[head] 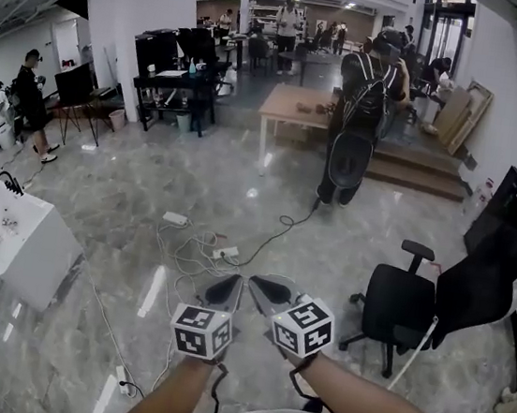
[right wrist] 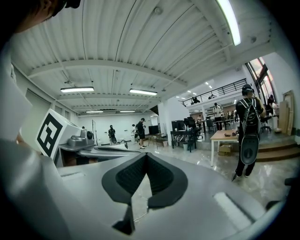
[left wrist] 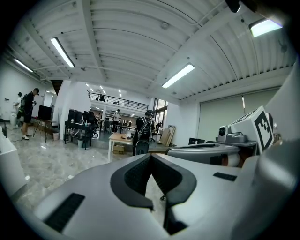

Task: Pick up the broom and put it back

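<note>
Broom: not showing clearly in any view; a thin pale pole [head: 412,355] is leaning beside the black office chair [head: 399,304] at the right of the head view, and whether that is its handle I cannot tell.
Left gripper [head: 225,290]: the jaws are meeting at their tips, with nothing sitting between the dark pads [left wrist: 136,176]; it is pointing almost level across the room and hovering above the floor.
Right gripper [head: 269,294]: the jaws are closing tip to tip, and nothing is lying between its pads [right wrist: 161,176]; it is hanging just beside the left gripper, with the two tips near each other but apart.
Marker cubes: the left one [head: 201,330] and the right one [head: 304,326] are riding behind the jaws, facing up toward the head camera.
Forearms: both are reaching forward from the bottom edge of the head view.
Floor [head: 128,193]: glossy grey stone is reflecting the ceiling lights.
Cables [head: 201,245]: a loose tangle is lying on the floor just ahead of the grippers, near a white power strip [head: 175,219].
White box [head: 18,235]: standing at the left, well apart from the grippers.
Person with backpack [head: 360,120]: standing farther ahead, back turned to the camera, just beside a wooden table [head: 295,107].
Other people: one is standing at the far left [head: 32,100]; more are gathering at the back of the room.
</note>
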A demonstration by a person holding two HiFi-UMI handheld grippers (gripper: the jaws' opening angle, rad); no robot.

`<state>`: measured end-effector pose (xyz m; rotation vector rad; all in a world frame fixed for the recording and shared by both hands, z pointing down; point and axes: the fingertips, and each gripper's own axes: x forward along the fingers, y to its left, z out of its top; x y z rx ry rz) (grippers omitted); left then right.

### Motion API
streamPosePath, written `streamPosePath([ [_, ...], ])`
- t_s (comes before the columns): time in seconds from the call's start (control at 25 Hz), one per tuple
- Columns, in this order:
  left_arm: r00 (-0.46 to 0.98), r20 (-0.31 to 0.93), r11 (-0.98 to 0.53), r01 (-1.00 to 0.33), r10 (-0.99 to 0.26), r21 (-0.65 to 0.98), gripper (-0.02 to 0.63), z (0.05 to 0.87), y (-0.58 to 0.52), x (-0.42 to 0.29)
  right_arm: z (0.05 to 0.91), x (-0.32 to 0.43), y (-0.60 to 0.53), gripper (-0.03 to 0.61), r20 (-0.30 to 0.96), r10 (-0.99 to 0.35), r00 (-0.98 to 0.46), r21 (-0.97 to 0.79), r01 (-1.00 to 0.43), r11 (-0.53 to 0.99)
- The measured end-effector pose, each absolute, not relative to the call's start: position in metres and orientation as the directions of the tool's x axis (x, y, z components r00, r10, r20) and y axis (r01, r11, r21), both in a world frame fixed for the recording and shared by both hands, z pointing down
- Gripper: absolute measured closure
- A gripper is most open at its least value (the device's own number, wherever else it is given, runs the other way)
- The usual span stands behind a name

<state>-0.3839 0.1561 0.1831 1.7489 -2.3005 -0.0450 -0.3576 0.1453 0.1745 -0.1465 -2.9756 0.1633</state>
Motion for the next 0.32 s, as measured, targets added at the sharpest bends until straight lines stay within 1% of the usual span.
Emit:
streamPosePath([
  [0.32, -0.233, 0.163, 0.261, -0.948, -0.959, 0.181, 0.609, 0.176, 0.151, -0.376, 0.175, -0.345, 0.135, 0.577, 0.161, 0.061, -0.985, -0.112, 0.043, 0.993],
])
